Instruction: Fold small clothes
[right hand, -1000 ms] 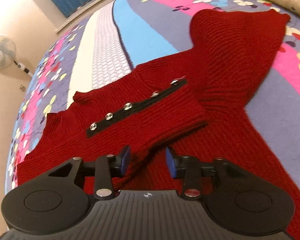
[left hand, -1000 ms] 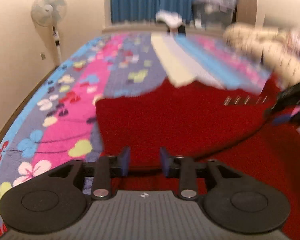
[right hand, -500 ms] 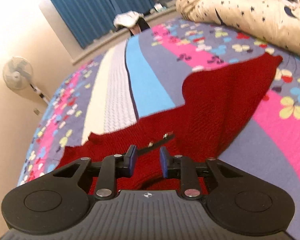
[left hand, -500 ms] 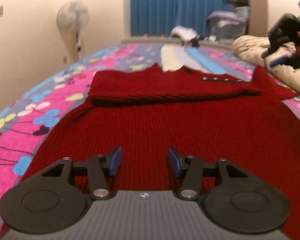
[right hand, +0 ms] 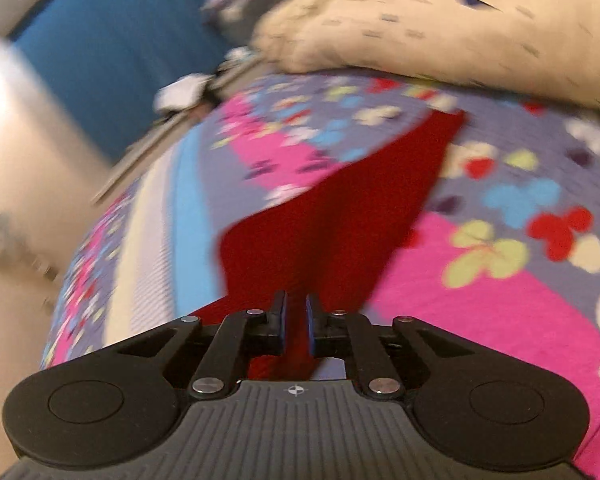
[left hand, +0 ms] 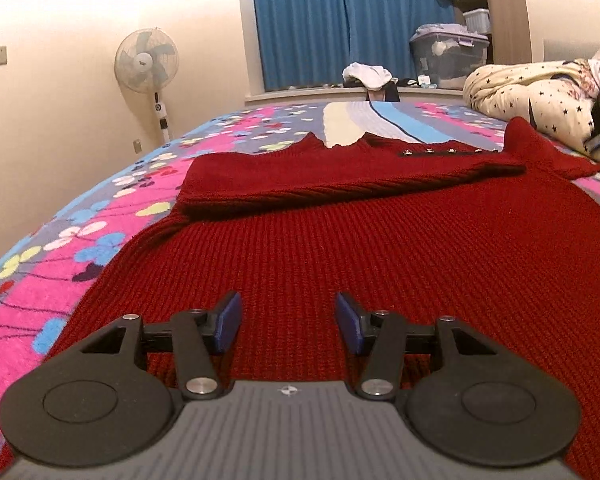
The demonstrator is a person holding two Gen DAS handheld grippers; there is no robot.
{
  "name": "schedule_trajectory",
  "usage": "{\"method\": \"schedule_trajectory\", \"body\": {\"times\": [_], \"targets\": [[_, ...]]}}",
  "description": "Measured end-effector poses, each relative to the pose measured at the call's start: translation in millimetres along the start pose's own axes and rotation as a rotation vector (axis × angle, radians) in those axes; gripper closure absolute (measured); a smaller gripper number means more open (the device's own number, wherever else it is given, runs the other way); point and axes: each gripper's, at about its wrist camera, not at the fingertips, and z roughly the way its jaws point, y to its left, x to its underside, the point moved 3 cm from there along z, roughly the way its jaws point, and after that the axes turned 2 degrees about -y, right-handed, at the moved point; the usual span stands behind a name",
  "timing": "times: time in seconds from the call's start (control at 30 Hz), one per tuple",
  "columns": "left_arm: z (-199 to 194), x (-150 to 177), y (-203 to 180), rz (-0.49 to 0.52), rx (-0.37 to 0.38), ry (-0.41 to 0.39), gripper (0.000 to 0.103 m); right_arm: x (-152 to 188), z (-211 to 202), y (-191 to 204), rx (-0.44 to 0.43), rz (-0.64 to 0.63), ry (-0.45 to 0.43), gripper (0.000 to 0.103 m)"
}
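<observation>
A dark red knit sweater lies flat on the floral bedspread. One sleeve is folded across its chest, with a black strip of silver snaps near the neck. My left gripper is open and empty, low over the sweater's hem area. In the right wrist view, my right gripper is shut on the sweater's other sleeve, which stretches away over the bedspread. That view is blurred.
A star-print duvet is heaped at the right of the bed and also shows in the right wrist view. A standing fan, blue curtains, a storage bin and a white clothes pile stand beyond the bed.
My right gripper moved right to the outstretched sleeve and closed on it. My left gripper dropped lower over the sweater and opened a little wider.
</observation>
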Motion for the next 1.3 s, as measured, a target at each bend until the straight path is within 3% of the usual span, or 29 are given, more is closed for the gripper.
{"method": "schedule_trajectory", "body": {"times": [0.17,0.3,0.73,0.83,1.03,1.17,1.3], "targets": [[2,1,6,-0.026,0.019,-0.002,0.045,-10,38,-41,0.057,0.109,-0.034,0.09],[3,3,8,-0.038,0.028,-0.004,0.045,-21,70,-62,0.05,0.145,-0.041,0.082],[5,5,10,-0.047,0.032,-0.008,0.045,-51,122,-79,-0.051,0.17,-0.066,0.082],[5,5,10,-0.048,0.032,-0.007,0.045,-53,120,-77,-0.049,0.168,-0.077,0.09],[8,-1,17,-0.072,0.056,0.028,0.046,-56,80,-58,-0.059,0.19,-0.149,0.092],[16,-30,18,0.003,0.089,0.169,0.046,-57,34,-33,-0.066,0.144,-0.152,0.093],[33,-84,40,-0.053,0.168,0.289,0.046,-56,-15,-20,-0.038,0.092,-0.161,0.093]]}}
